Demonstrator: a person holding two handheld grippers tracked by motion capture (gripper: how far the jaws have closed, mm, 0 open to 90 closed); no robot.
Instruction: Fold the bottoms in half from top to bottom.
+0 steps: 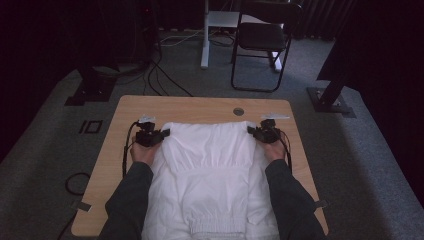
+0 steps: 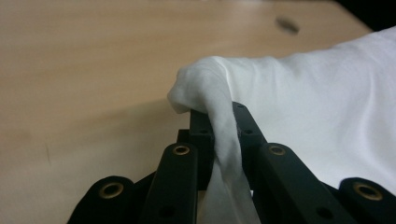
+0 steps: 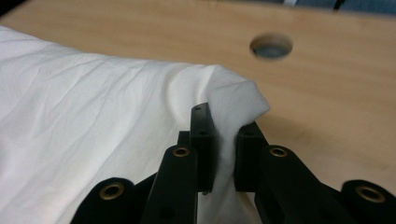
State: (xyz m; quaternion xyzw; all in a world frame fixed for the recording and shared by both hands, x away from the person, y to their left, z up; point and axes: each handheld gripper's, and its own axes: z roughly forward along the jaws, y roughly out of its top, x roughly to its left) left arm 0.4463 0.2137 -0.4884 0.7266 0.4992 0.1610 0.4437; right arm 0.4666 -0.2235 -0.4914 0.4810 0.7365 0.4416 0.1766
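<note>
A white garment (image 1: 207, 175) lies spread on the wooden table (image 1: 200, 106), with a gathered band at its near end. My left gripper (image 1: 165, 133) is shut on the garment's far left corner (image 2: 201, 79), the cloth bunched between the black jaws. My right gripper (image 1: 250, 130) is shut on the far right corner (image 3: 238, 95), cloth pinched between its pads. Both corners are raised a little off the tabletop. The person's forearms in dark sleeves run along both sides of the garment.
A round cable hole (image 1: 238, 111) sits in the table beyond the garment, also seen as the cable hole (image 3: 271, 45). Bare wood lies along the far edge and both sides. On the floor behind stand a dark chair (image 1: 262, 40), a white desk leg (image 1: 204, 35) and cables.
</note>
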